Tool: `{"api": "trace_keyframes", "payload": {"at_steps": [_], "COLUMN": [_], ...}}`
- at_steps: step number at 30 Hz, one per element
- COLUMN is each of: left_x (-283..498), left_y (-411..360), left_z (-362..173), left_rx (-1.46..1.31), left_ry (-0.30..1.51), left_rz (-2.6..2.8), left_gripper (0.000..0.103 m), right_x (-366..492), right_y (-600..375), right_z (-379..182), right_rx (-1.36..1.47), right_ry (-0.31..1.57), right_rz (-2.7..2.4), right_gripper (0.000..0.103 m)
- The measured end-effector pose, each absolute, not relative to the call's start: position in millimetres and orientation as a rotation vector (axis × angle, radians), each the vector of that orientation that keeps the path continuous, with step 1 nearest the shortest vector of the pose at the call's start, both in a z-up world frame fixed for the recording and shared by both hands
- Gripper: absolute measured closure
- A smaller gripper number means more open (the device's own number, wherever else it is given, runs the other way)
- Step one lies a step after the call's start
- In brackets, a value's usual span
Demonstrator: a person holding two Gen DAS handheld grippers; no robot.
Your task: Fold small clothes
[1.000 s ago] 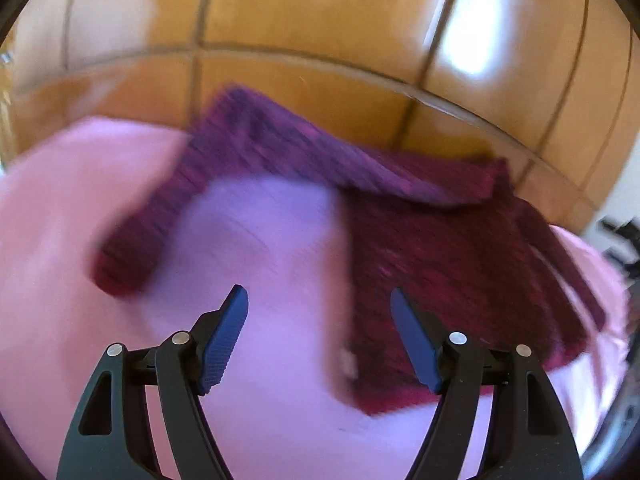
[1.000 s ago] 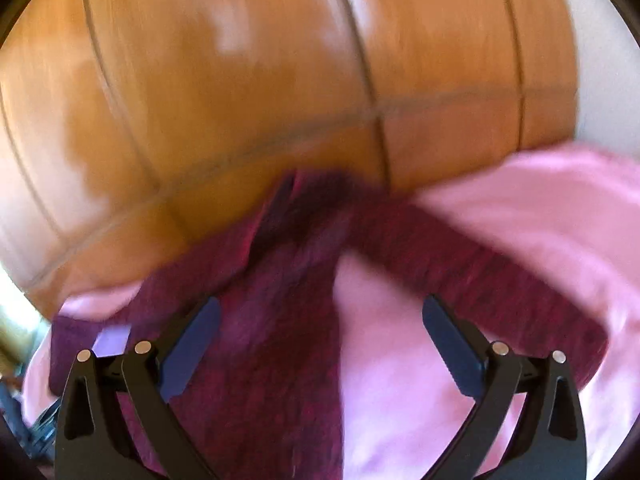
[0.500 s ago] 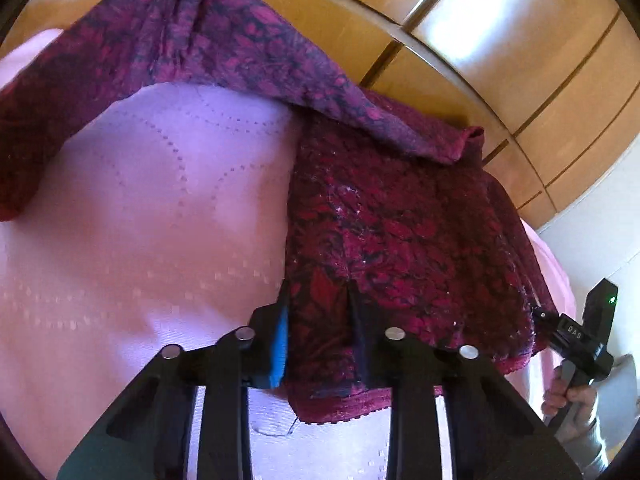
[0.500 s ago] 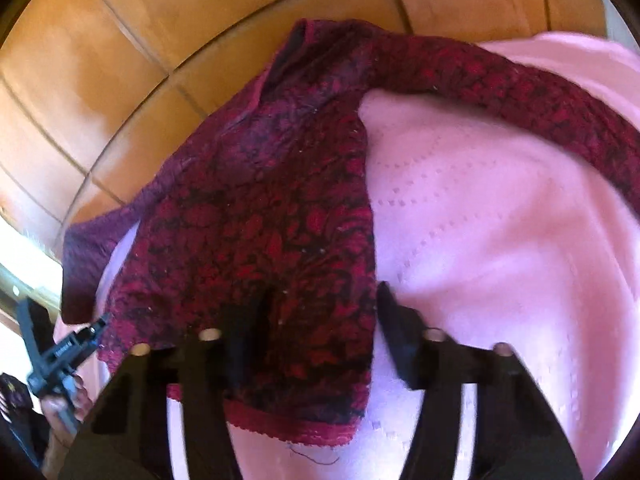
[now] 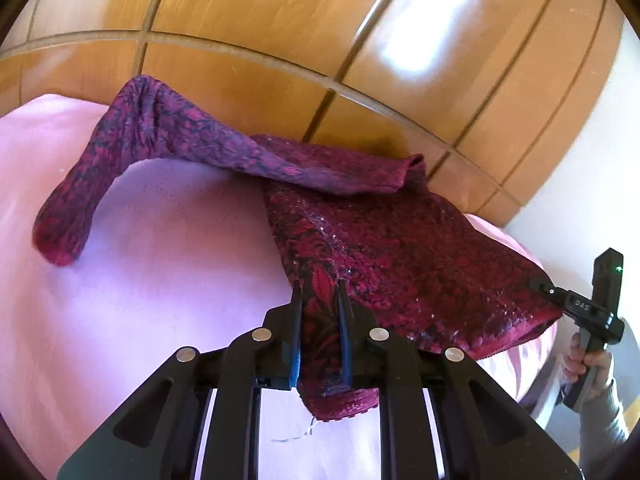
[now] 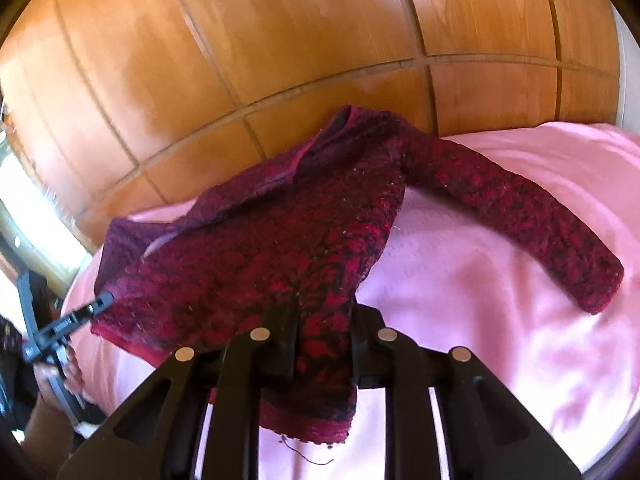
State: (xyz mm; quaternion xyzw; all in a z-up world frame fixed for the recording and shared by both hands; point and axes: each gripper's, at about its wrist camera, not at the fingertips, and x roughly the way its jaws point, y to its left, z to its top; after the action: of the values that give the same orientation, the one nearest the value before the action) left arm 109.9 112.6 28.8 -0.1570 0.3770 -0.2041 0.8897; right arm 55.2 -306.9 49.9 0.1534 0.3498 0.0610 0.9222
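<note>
A dark red patterned sweater (image 5: 400, 240) lies on a pink bedcover (image 5: 160, 260), with its hem lifted toward me. My left gripper (image 5: 320, 300) is closing, and its pads pinch one corner of the hem. One sleeve (image 5: 100, 184) trails off to the left. My right gripper (image 5: 548, 292) shows at the far right, clamped on the hem's other corner. In the right wrist view my right gripper (image 6: 324, 308) is closing on the sweater (image 6: 260, 248) hem, fabric bunched between its pads. My left gripper (image 6: 104, 300) bites the hem at the left there, and the sleeve (image 6: 540, 220) lies to the right.
A glossy wooden wardrobe (image 5: 280, 20) stands right behind the bed and also fills the top of the right wrist view (image 6: 240, 40). A white wall (image 5: 580, 160) is at the right. A person's hand (image 5: 592, 364) holds the right gripper. The bedcover (image 6: 480, 300) spreads wide beside the sweater.
Both grippers went from wide open to closed on the sweater's hem corners. The hem has come up off the bedcover and both views have drawn back.
</note>
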Motion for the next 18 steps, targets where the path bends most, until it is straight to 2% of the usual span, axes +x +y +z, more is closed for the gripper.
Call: {"api": "trace_keyframes", "payload": {"at_steps": [7,9,11,12,13,14,15,16,18], "left_x": [33.8,24.6,25.8,30.5,41.5,46.8,60.4,67.3,87.7], "left_y": [100.9,91.2,90.8,94.4,100.3,104.3,112.6,119.6,134.4], "left_z": [7.4,0.4,1.1,4.9,14.1,20.3,30.3,35.3,45.4], "left_rx": [-0.316,-0.211,-0.159,-0.146,-0.14,-0.145,-0.154,-0.161,-0.173], "left_ry": [0.869,0.888,0.877,0.858,0.83,0.818,0.783,0.762,0.727], "left_rz": [-0.457,-0.405,-0.345,-0.316,-0.276,-0.27,-0.228,-0.202,-0.167], "left_gripper": [0.089,0.084,0.083,0.083,0.078,0.066,0.061,0.056,0.055], "right_x": [-13.4,-21.2,-22.8,-21.9,-21.2,-21.8,-18.9,-14.5,-10.5], "right_y": [-305.7,-306.8,-305.3,-306.8,-308.1,-308.7,-308.5,-306.8,-302.8], "right_z": [10.5,-2.4,-9.8,-7.4,-2.2,4.8,12.6,17.9,20.7], "right_rx": [0.286,0.294,0.266,0.262,0.264,0.267,0.266,0.261,0.263], "right_ry": [0.84,0.875,0.888,0.872,0.832,0.797,0.76,0.743,0.736], "right_rz": [0.131,0.121,0.101,0.08,0.056,0.05,0.052,0.053,0.066], "right_gripper": [0.086,0.085,0.072,0.052,0.045,0.044,0.043,0.04,0.036]}}
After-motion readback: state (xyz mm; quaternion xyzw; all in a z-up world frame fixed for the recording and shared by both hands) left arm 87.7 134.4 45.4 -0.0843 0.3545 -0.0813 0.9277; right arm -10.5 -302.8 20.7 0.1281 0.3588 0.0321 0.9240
